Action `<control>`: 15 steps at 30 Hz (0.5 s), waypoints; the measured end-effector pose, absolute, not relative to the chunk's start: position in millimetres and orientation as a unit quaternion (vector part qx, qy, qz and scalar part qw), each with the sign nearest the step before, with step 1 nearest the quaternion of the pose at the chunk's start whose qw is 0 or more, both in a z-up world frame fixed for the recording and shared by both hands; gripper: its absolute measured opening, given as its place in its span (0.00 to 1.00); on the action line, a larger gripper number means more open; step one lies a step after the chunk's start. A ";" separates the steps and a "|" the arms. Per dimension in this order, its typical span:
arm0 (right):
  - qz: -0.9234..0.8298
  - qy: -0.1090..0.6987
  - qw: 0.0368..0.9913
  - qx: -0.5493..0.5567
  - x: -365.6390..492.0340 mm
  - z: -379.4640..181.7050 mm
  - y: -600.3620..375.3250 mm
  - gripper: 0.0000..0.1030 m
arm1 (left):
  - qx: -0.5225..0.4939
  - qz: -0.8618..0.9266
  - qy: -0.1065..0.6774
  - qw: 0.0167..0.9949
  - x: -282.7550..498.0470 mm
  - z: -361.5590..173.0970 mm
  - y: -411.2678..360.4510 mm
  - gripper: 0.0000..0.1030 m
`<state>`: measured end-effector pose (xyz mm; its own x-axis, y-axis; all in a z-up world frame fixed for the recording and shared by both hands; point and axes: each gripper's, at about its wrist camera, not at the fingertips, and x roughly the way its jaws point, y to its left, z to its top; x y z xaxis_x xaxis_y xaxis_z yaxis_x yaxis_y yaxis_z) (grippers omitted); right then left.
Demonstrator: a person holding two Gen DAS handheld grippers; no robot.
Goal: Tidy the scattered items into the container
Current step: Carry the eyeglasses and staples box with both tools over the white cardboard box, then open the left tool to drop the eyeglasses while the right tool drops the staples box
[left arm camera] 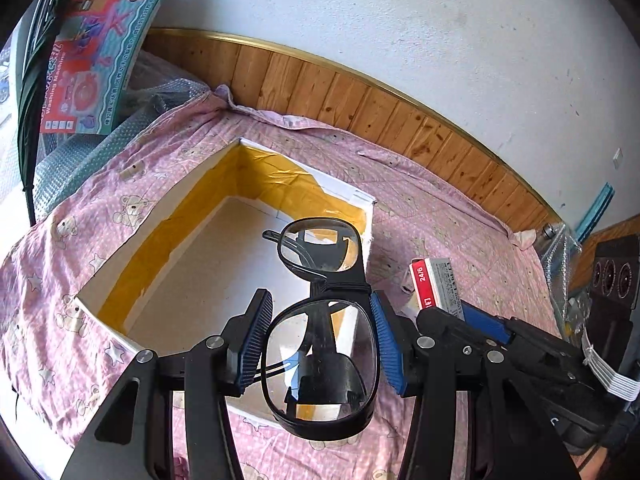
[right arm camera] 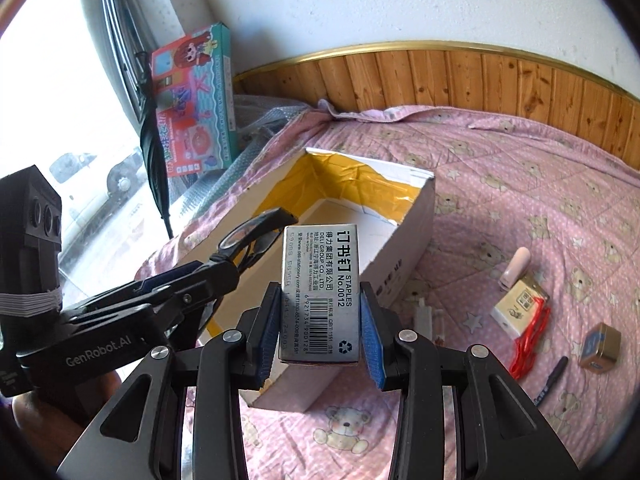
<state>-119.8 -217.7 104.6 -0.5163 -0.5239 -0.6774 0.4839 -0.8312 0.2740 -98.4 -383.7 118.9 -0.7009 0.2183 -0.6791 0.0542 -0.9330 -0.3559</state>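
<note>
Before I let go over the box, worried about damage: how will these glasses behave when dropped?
The glasses look light and thin-framed, so probably fragile. The left claw pinches one lens rim; the folded arms may swing. The box looks empty, so lowering seems safer.

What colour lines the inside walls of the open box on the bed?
Yellow, over the white box's inner walls; clearest in the left wrist view.

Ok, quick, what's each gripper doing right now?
Left gripper: shut on the black glasses, over the box.
Right gripper: shut on the staples box.
</note>
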 end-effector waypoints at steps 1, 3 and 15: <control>-0.869 -0.021 0.293 0.397 -122.6 105.3 -223.3 0.38 | -0.384 0.905 -0.179 0.042 -99.5 116.9 -387.8 0.50; -0.868 -0.014 0.299 0.397 -127.9 105.6 -234.1 0.38 | -0.386 0.904 -0.182 0.035 -101.7 113.5 -394.8 0.50; -0.852 0.024 0.311 0.420 -163.7 81.5 -281.3 0.38 | -0.414 0.888 -0.200 -0.013 -124.0 81.6 -432.3 0.50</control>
